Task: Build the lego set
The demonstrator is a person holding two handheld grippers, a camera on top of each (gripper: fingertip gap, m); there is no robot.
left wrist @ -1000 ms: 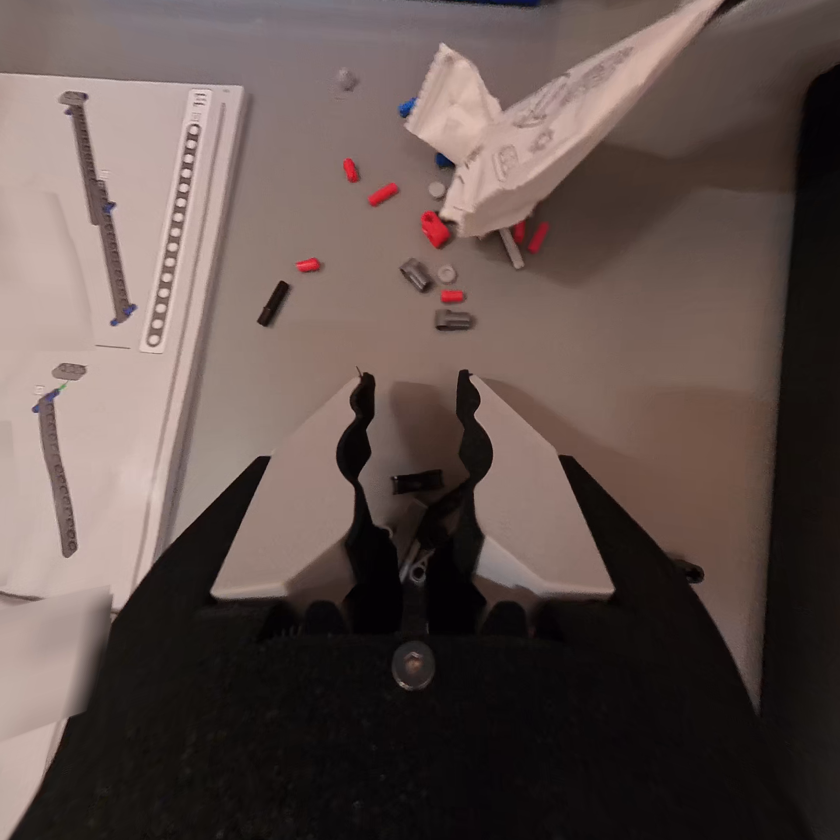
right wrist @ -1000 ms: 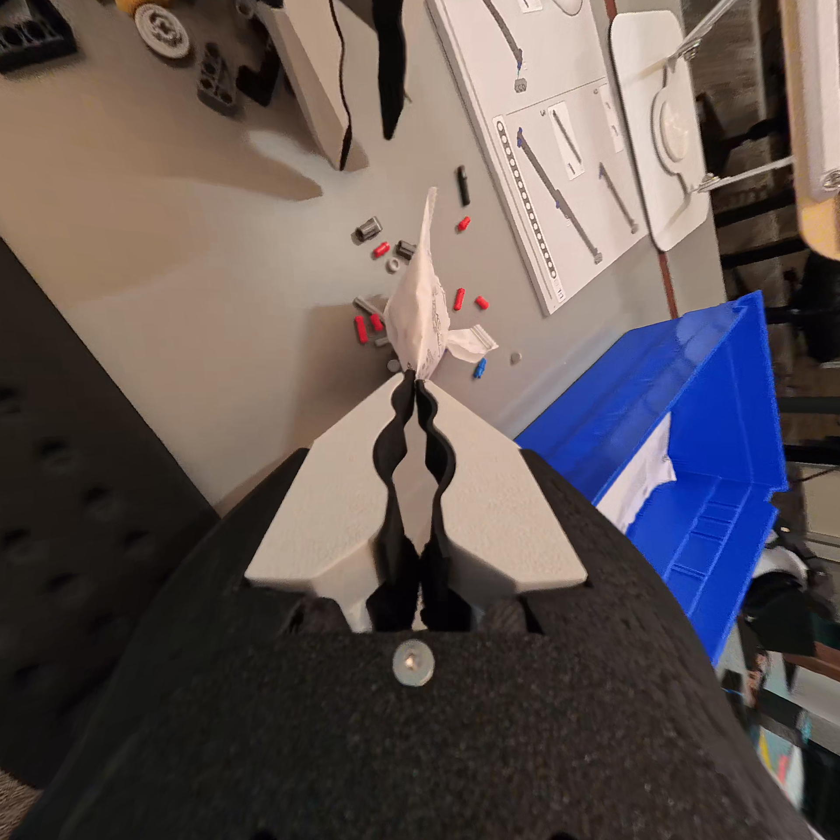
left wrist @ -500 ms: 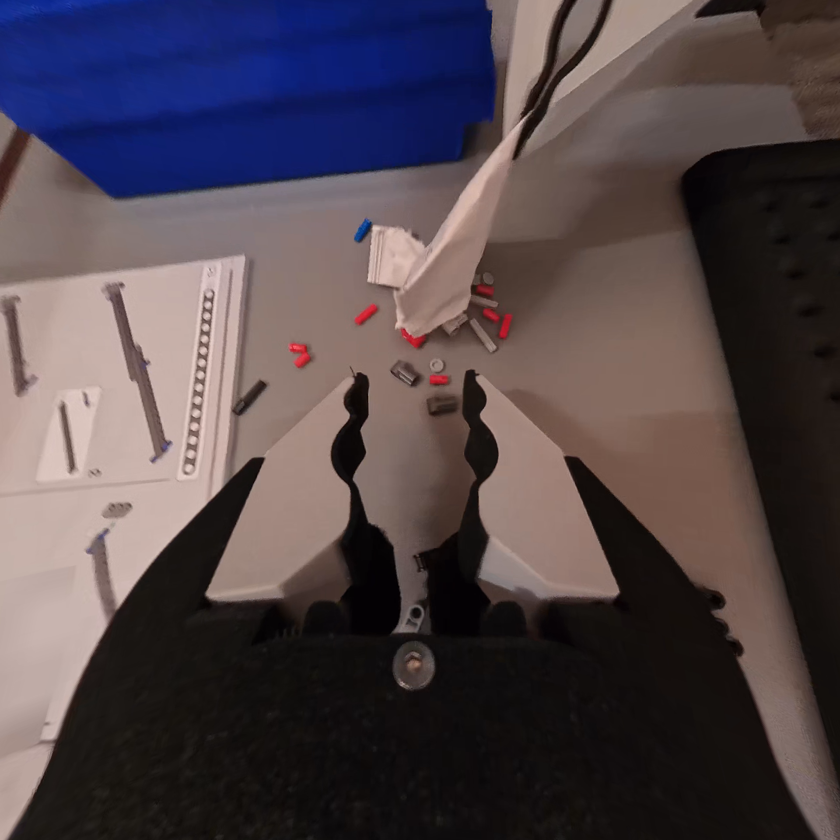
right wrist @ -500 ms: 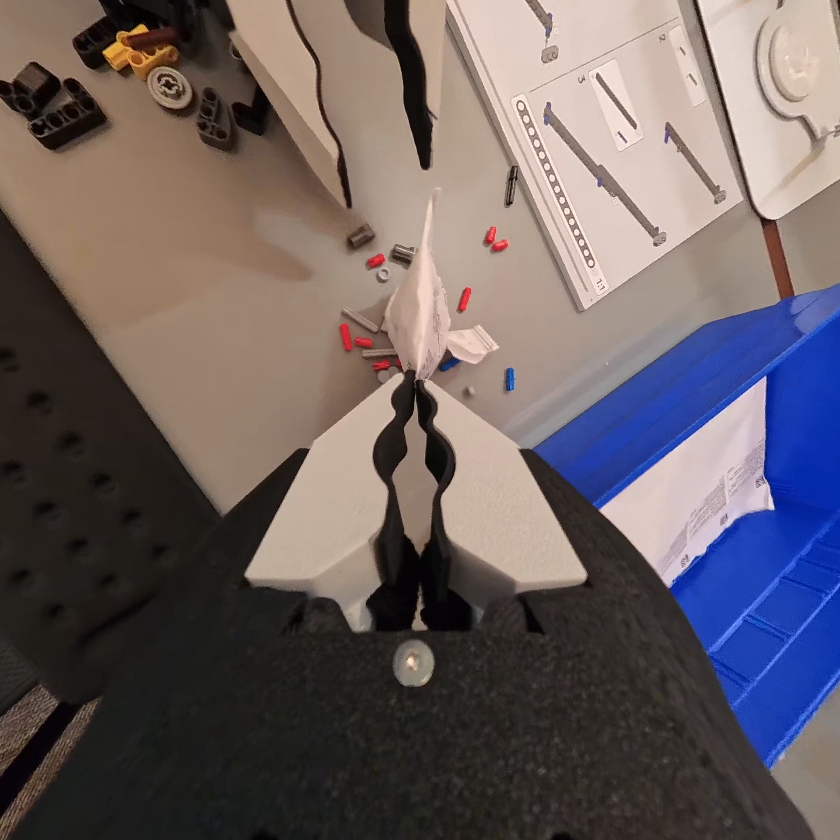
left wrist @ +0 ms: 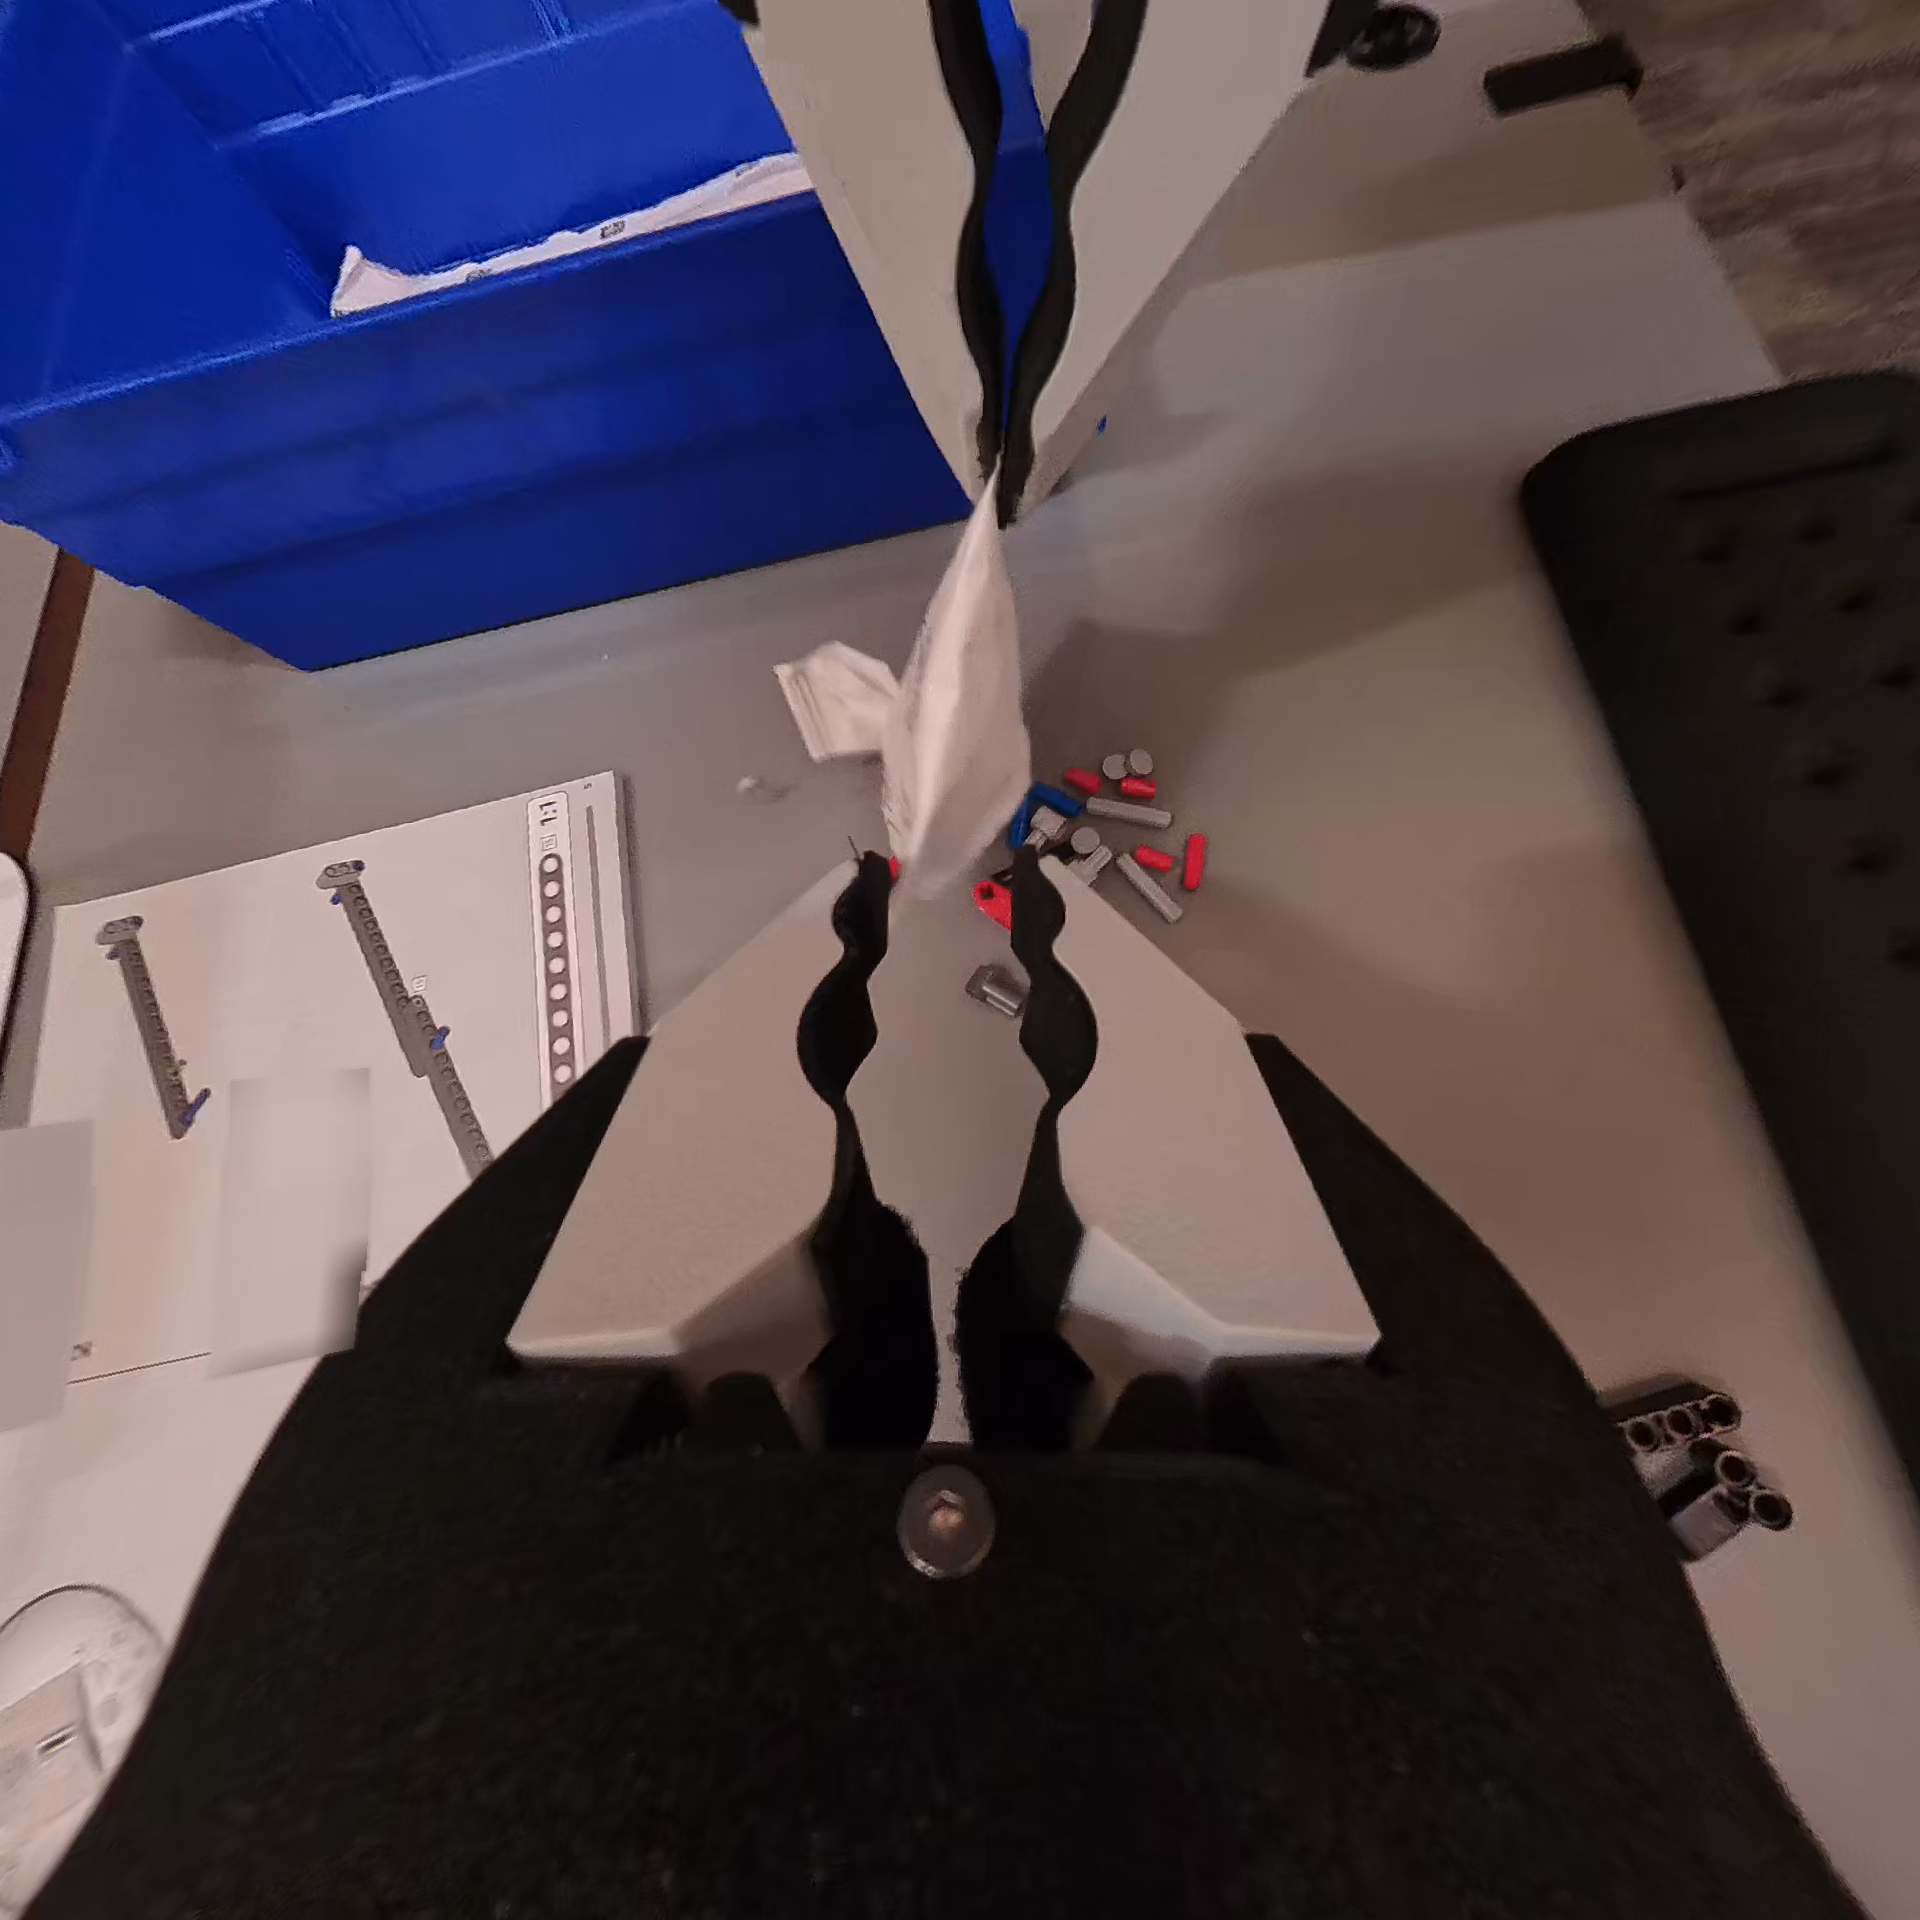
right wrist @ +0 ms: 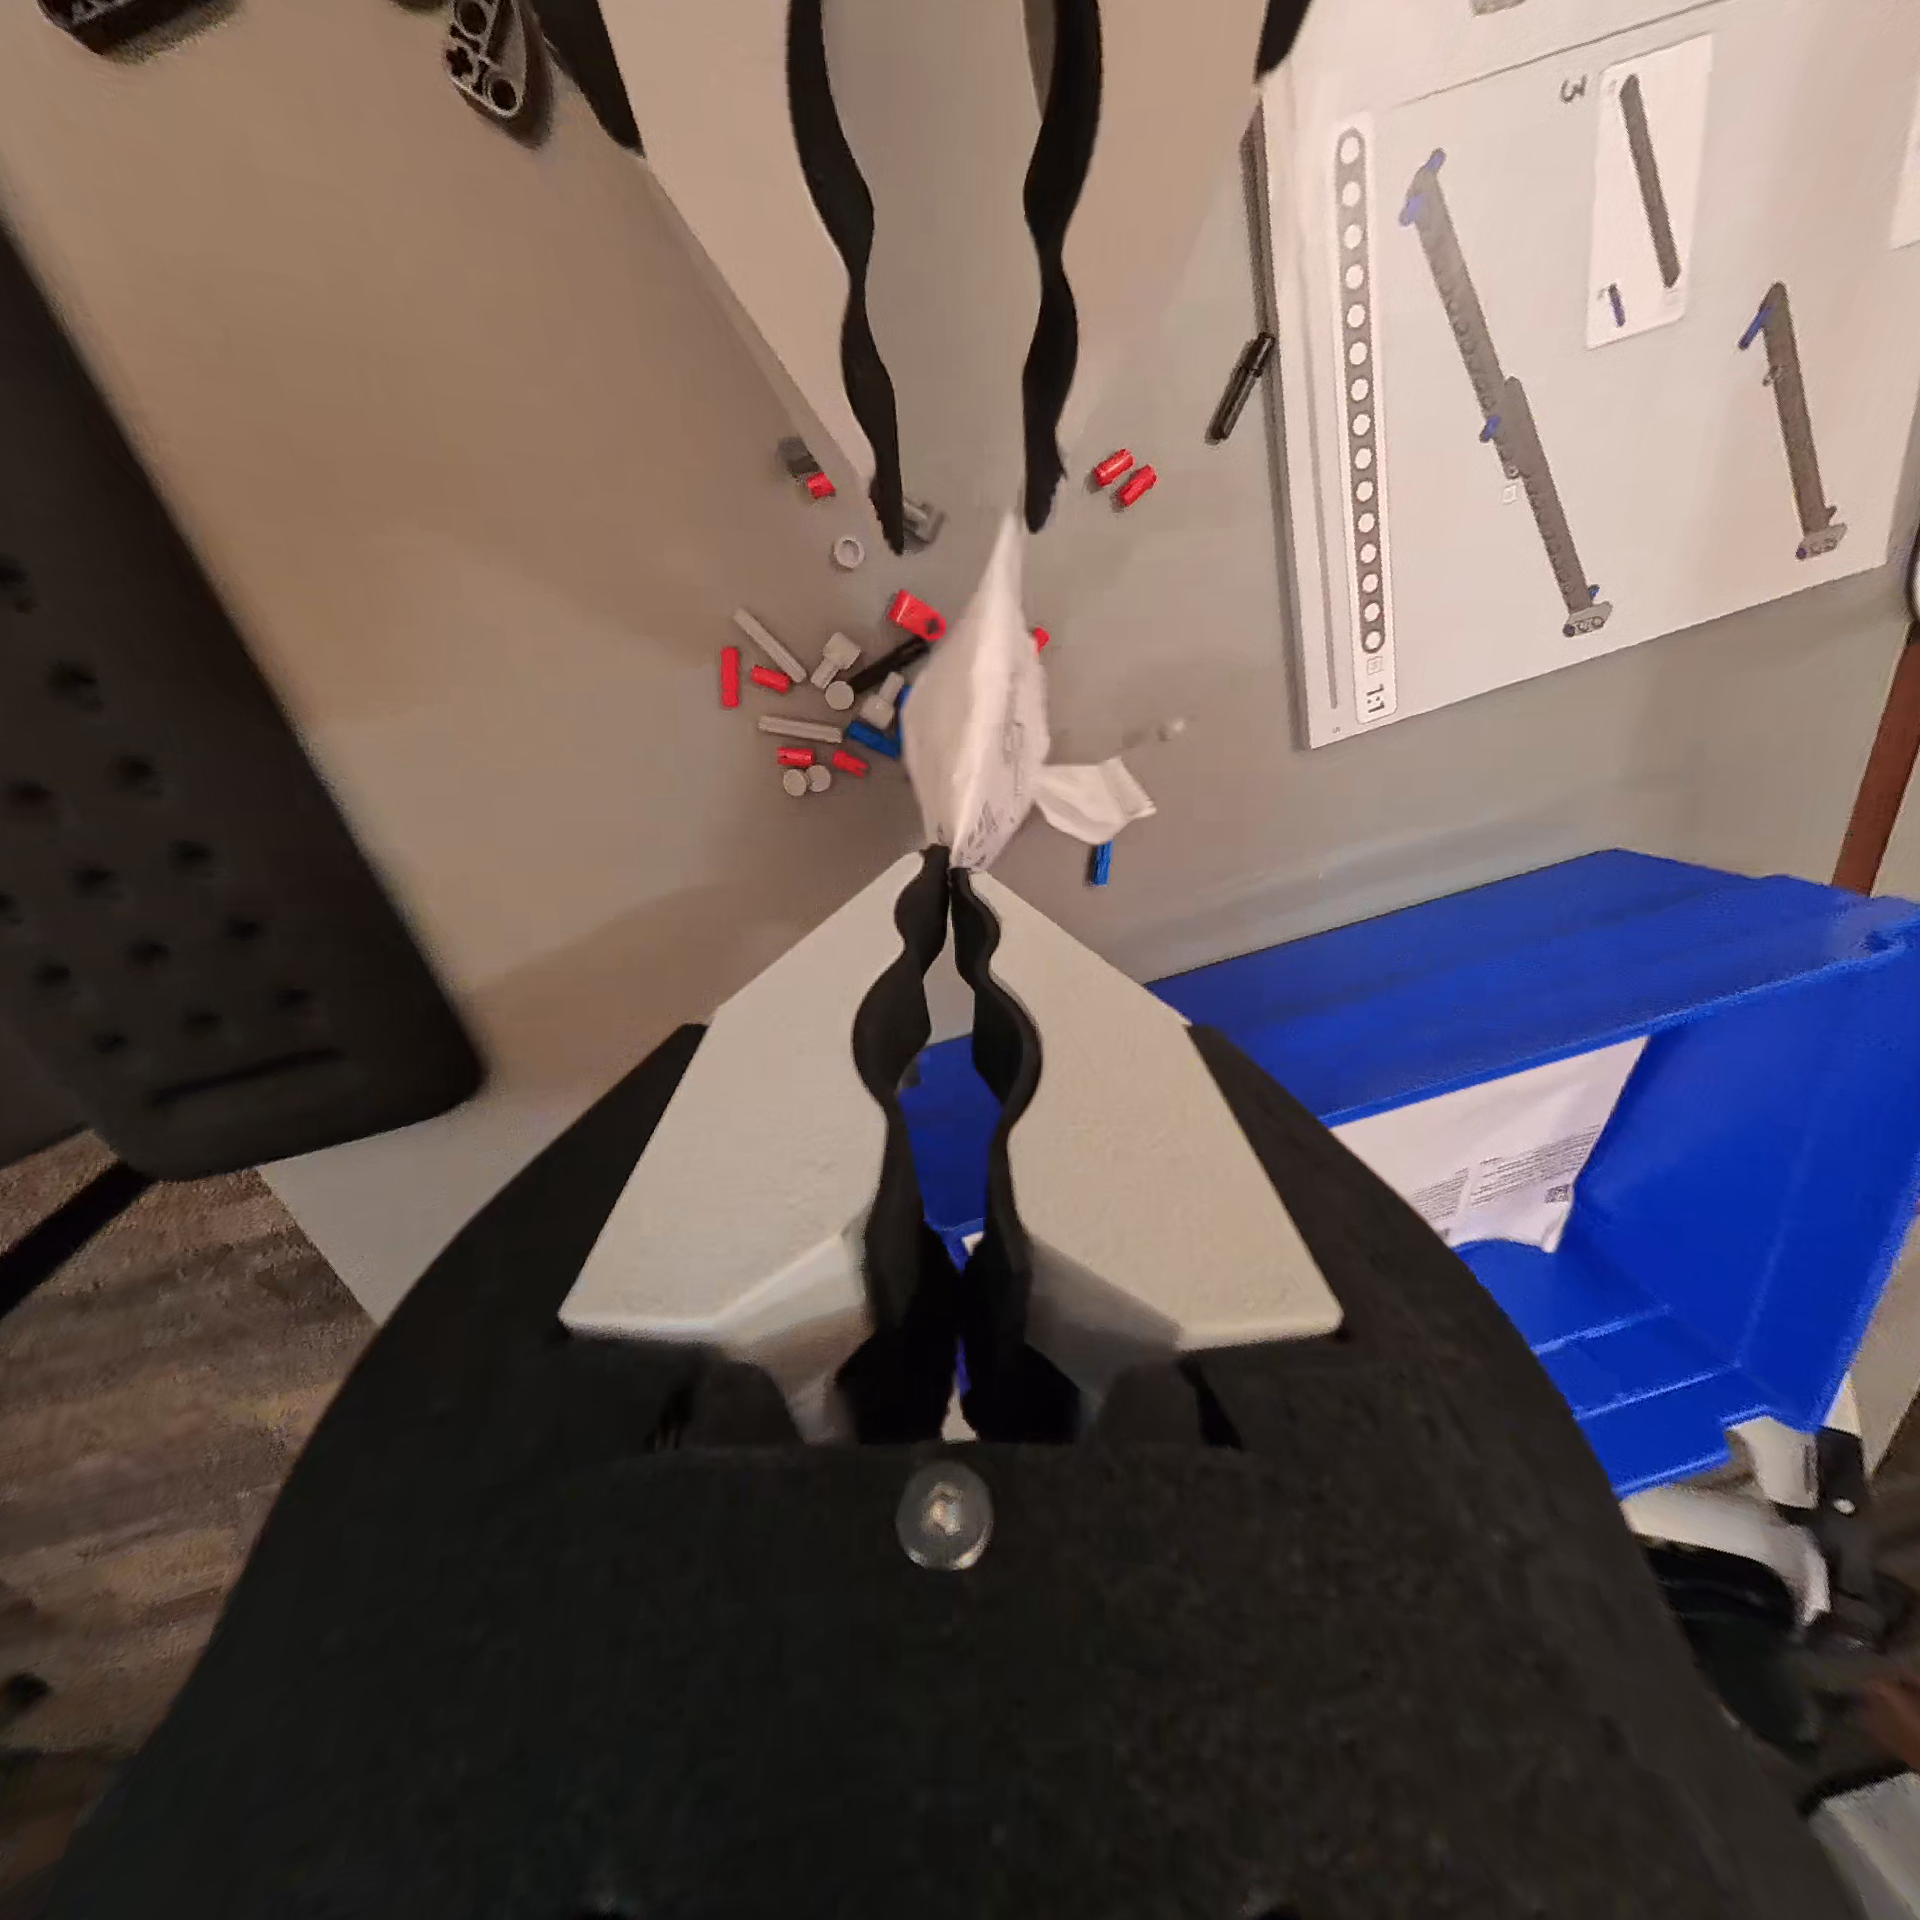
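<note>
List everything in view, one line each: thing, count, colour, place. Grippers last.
Bag: one, white paper, hanging from the right gripper above the pins.
Pins: a scatter, too small to count; red, grey, blue, black; on the table under the bag.
Torn strip: one, white, on the table beside the bag.
Instructions: one sheet, white, flat on the table.
Bin: one, blue, at the table's far edge, white paper inside.
Beams: a few, dark grey, near table edge.
Table: one, grey.
Left gripper: open, tips near the bag's lower end.
Right gripper: shut on the bag.
</note>
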